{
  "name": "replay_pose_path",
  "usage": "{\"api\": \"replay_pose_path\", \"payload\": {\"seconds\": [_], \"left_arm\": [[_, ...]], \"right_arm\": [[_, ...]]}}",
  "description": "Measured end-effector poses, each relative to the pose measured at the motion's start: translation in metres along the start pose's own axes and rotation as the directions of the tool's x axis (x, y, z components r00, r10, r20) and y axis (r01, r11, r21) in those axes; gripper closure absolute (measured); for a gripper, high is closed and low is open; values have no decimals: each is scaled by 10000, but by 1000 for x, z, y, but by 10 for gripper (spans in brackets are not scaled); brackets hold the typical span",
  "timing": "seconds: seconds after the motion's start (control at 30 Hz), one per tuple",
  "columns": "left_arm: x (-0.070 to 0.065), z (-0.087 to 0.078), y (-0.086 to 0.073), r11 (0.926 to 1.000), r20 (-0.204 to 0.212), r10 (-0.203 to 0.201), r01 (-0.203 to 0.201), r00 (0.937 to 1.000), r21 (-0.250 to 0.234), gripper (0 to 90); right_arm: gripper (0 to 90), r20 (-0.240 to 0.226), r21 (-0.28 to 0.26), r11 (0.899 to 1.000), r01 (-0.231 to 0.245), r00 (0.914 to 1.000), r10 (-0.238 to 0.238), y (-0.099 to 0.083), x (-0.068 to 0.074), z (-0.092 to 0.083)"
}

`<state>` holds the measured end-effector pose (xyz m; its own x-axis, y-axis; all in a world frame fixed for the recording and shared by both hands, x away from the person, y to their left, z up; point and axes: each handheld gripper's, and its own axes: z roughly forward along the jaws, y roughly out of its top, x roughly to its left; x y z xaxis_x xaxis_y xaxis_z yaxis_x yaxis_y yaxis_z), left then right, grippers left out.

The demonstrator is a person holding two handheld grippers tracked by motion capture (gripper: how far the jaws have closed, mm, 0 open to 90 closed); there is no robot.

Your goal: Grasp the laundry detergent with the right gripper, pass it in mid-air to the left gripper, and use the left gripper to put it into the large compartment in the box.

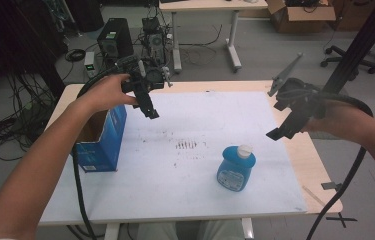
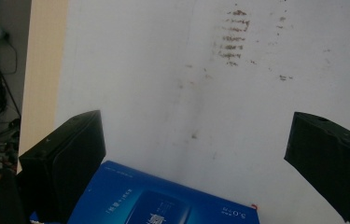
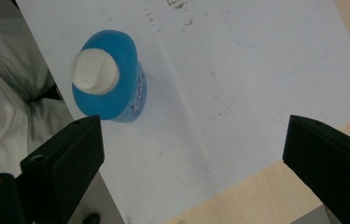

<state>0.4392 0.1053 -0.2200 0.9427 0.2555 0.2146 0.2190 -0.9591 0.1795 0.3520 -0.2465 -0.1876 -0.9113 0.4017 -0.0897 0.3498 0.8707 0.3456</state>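
A blue bottle (image 1: pixel 236 168) with a white cap stands upright on the white sheet, right of centre; in the right gripper view the bottle (image 3: pixel 112 79) is seen from above, beyond the left jaw. A blue cardboard box (image 1: pixel 100 140) with an open top stands at the sheet's left; its printed side, the box (image 2: pixel 163 200), lies low between the left jaws. My left gripper (image 1: pixel 151 111) hangs open above the sheet, just right of the box. My right gripper (image 1: pixel 280 131) hovers open over the table's right side, up and right of the bottle. Nothing sits between either pair of jaws.
The white sheet (image 1: pixel 185 125) covers most of a light wooden table (image 1: pixel 320 170) and bears brown stains (image 1: pixel 186 145) near its middle. Behind the table are a computer tower (image 1: pixel 115 40), cables, another desk and a cardboard box (image 1: pixel 300 15). A black post (image 1: pixel 360 45) rises at right.
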Motion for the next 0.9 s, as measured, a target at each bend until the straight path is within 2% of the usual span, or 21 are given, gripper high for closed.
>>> {"api": "replay_pose_path", "payload": {"seconds": [0.1, 0.33, 0.47, 0.6, 0.9], "left_arm": [[-1, 1, 2, 10000, -6, 97, -97, 10000, 3, 52], [-3, 1, 3, 10000, -34, 20, -21, 10000, -67, 53], [-3, 0, 4, 9999, -87, 133, -133, 9999, -10, 53], [-4, 0, 4, 10000, -114, 53, -53, 9999, -35, 53], [-5, 0, 5, 9999, -148, 146, -145, 9998, 54, 53]], "right_arm": [[50, -65, -122, 9996, -239, 9997, 238, -11, 6, 3], [49, -251, -278, 9969, -738, 9970, 731, -27, 16, 9], [50, -422, -356, 9955, -882, 9953, 867, -31, 21, 13], [49, -530, -395, 9943, -990, 9939, 969, -35, 27, 17], [48, -590, -539, 9893, -1354, 9895, 1322, -41, 41, 27]]}}
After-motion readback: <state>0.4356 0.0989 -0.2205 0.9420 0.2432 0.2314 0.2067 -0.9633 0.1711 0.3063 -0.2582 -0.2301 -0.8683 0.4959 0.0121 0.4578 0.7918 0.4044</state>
